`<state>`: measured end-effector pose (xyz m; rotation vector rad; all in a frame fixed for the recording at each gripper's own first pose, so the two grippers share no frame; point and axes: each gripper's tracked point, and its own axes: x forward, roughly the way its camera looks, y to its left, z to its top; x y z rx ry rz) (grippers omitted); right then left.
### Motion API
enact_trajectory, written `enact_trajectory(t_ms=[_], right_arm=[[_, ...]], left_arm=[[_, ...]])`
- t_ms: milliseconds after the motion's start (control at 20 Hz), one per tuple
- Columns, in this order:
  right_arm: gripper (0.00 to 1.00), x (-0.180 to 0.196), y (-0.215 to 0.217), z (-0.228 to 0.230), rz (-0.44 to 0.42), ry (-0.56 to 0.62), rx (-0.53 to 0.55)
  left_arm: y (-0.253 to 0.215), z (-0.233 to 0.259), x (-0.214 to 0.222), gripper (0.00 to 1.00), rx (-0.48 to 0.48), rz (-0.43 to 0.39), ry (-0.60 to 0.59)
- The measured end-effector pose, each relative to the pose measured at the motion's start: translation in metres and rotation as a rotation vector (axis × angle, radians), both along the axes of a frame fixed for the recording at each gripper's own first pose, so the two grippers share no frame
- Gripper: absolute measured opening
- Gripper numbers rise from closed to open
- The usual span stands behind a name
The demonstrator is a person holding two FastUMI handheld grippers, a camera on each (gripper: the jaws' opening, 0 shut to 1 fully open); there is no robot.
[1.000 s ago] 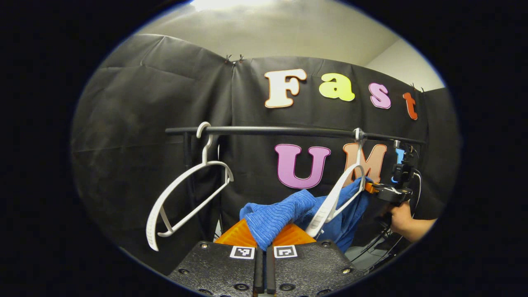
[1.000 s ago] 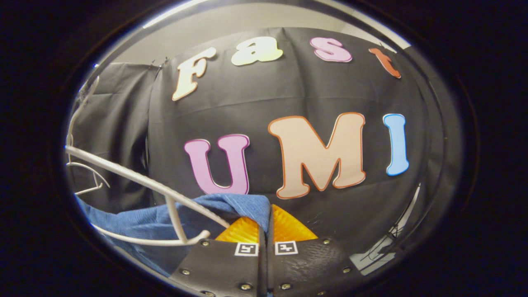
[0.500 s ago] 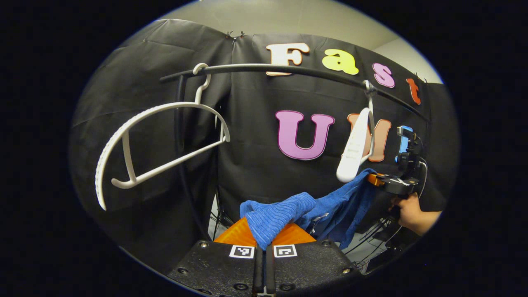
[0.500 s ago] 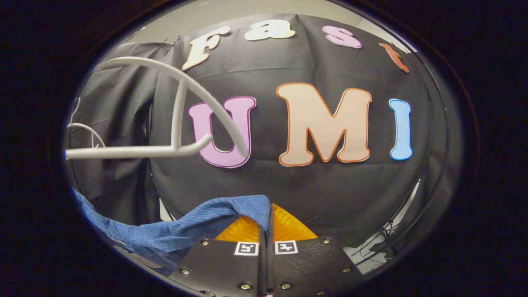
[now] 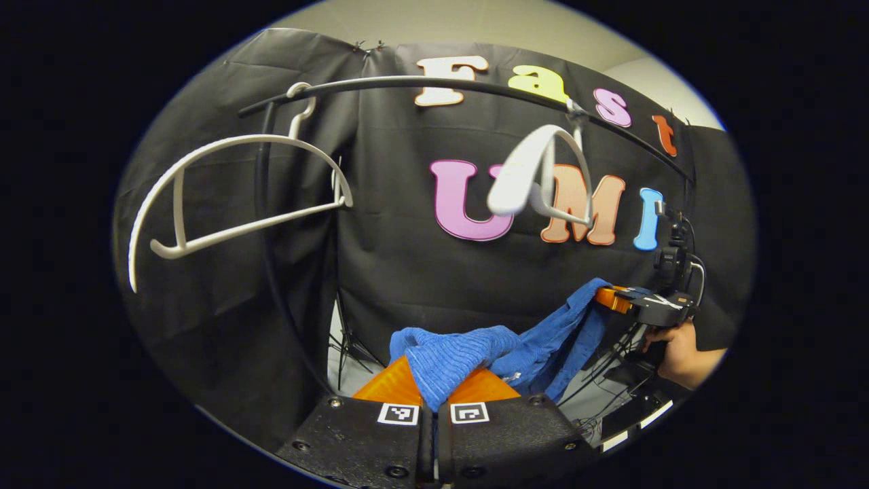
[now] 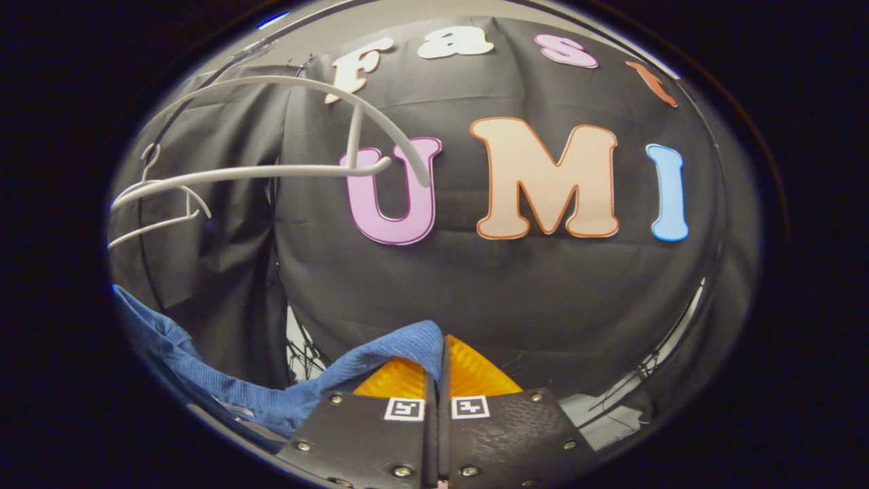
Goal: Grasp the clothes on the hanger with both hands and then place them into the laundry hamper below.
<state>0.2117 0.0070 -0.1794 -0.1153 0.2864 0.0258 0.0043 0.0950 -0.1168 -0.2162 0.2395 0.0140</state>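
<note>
Blue garment (image 5: 475, 350) — pinched by left gripper (image 5: 434, 390) and right gripper (image 6: 440, 370).

Black rail (image 5: 421, 83) carries two bare white hangers (image 5: 224, 197).

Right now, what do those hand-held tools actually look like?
Each tool has a black textured body with screws, two orange ribbed fingers, and a small square black-and-white marker on each half. In the left gripper view, the right tool carries a black camera mount with cables.

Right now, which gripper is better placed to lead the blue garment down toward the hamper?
Neither clearly: left gripper and right gripper both clamp the blue garment, already off the white hanger. Lower together.
</note>
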Motion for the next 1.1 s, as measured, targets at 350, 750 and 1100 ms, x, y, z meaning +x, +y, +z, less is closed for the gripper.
enact_trajectory(t_ms=[350, 750, 1100], right_arm=[[0.01, -0.045, -0.003, 0.024, -0.033, -0.015, 0.06], [0.01, -0.075, -0.013, 0.053, -0.097, -0.022, 0.112], [0.01, -0.085, 0.01, 0.061, -0.057, 0.001, 0.157]], left_arm=[[-0.052, 0.024, 0.011, 0.03, -0.008, -0.12, -0.044], [-0.12, 0.049, 0.035, 0.03, 0.017, -0.297, -0.094], [-0.173, 0.072, 0.063, 0.03, 0.015, -0.437, -0.162]])
